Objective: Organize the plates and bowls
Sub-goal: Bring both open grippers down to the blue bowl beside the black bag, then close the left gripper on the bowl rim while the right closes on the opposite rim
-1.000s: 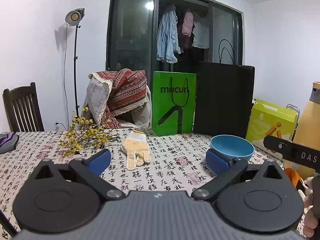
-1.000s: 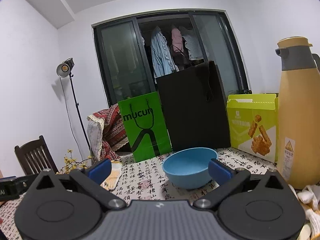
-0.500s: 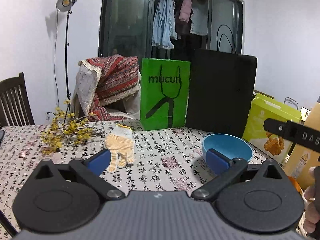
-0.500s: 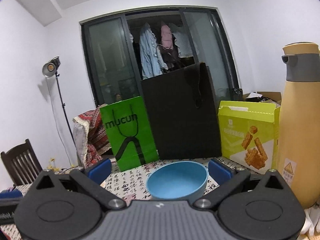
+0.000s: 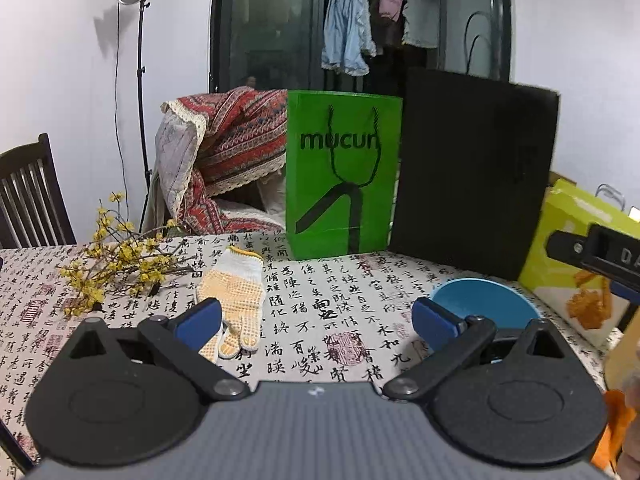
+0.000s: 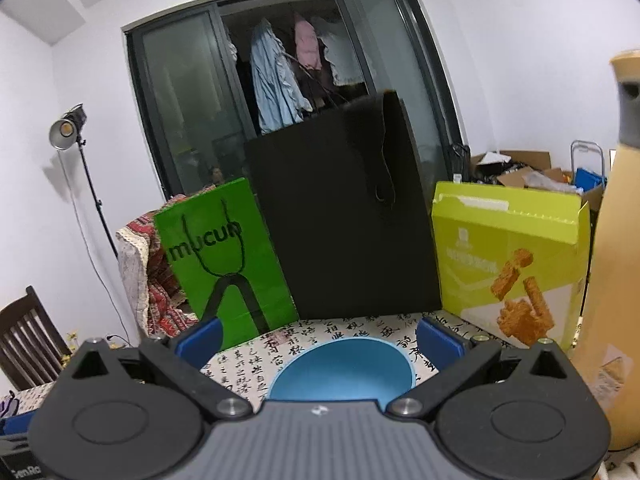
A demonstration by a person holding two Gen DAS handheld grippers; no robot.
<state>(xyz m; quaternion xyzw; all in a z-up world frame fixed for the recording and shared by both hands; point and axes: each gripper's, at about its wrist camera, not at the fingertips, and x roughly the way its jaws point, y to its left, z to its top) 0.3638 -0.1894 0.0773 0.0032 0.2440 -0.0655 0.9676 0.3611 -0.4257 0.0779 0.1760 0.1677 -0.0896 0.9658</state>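
Note:
A blue bowl (image 5: 486, 300) stands upright on the calligraphy-print tablecloth (image 5: 328, 304), at the right of the left wrist view, just past the right finger. My left gripper (image 5: 318, 324) is open over bare cloth with nothing between its blue pads. In the right wrist view the same blue bowl (image 6: 342, 370) sits directly below and between the fingers of my open right gripper (image 6: 320, 338), which hovers above it without touching. The front of the right gripper (image 5: 592, 250) shows at the right edge of the left wrist view.
A dotted work glove (image 5: 234, 296) and yellow flower twigs (image 5: 116, 268) lie at the left. A green paper bag (image 5: 344, 176), a black bag (image 5: 472, 172) and a yellow-green snack box (image 6: 512, 260) line the table's far side. A tall tan thermos (image 6: 616, 260) stands at the right.
The right gripper has closed in on the blue bowl, which now lies lower and nearer between its fingers. The left gripper has drifted slightly; the glove and bags sit more central.

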